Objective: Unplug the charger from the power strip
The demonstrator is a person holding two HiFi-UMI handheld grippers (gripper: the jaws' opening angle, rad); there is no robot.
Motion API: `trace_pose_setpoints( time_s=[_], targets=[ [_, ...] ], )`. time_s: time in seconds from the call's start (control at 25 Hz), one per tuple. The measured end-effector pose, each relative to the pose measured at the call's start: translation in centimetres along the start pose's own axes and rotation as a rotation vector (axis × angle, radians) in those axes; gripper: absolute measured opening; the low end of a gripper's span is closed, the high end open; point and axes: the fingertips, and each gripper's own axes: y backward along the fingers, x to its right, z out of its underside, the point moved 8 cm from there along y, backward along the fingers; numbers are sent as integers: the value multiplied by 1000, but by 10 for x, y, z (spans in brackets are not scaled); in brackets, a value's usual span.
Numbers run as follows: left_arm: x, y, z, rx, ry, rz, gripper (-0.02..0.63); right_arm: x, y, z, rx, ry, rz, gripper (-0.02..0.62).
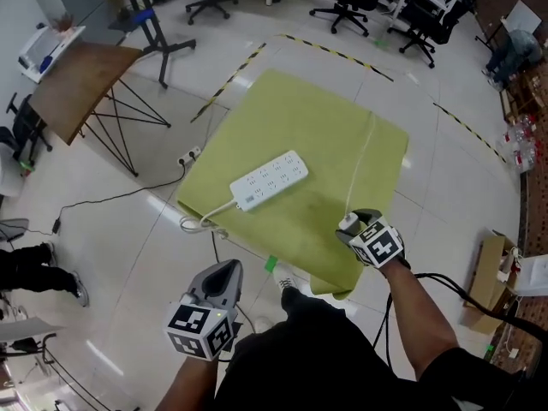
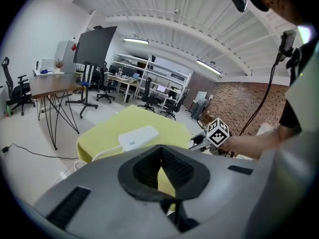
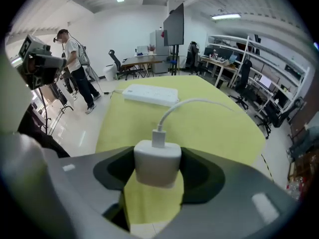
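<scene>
A white power strip [image 1: 268,180] lies in the middle of the yellow-green table [image 1: 317,118]; it also shows in the left gripper view [image 2: 135,136] and the right gripper view [image 3: 149,94]. My right gripper [image 1: 353,229] hovers over the table's near right corner, shut on the white charger [image 3: 157,163], which is clear of the strip. The charger's white cable [image 1: 368,157] runs from it across the table toward the far edge. My left gripper [image 1: 224,274] hangs off the table near my body, its jaws together with nothing between them [image 2: 160,151].
The strip's own cord [image 1: 193,223] loops off the table's left edge to the floor. A wooden table on black legs [image 1: 81,84] stands at the left and office chairs [image 1: 342,7] at the back. A person [image 3: 75,59] stands beyond the table.
</scene>
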Motion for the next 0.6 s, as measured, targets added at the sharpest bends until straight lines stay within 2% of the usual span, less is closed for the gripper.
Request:
trace_pose_setpoints(
  time_s=[0.2, 0.44, 0.6],
  targets=[
    [13, -4, 6, -19, -30, 61, 6, -13, 9, 40, -61, -49, 8, 275],
    [25, -5, 10, -39, -54, 94, 6, -28, 0, 73, -180, -8, 4, 275],
    [30, 0, 12, -48, -63, 98, 6, -30, -5, 83, -182, -37, 1, 276]
  ],
)
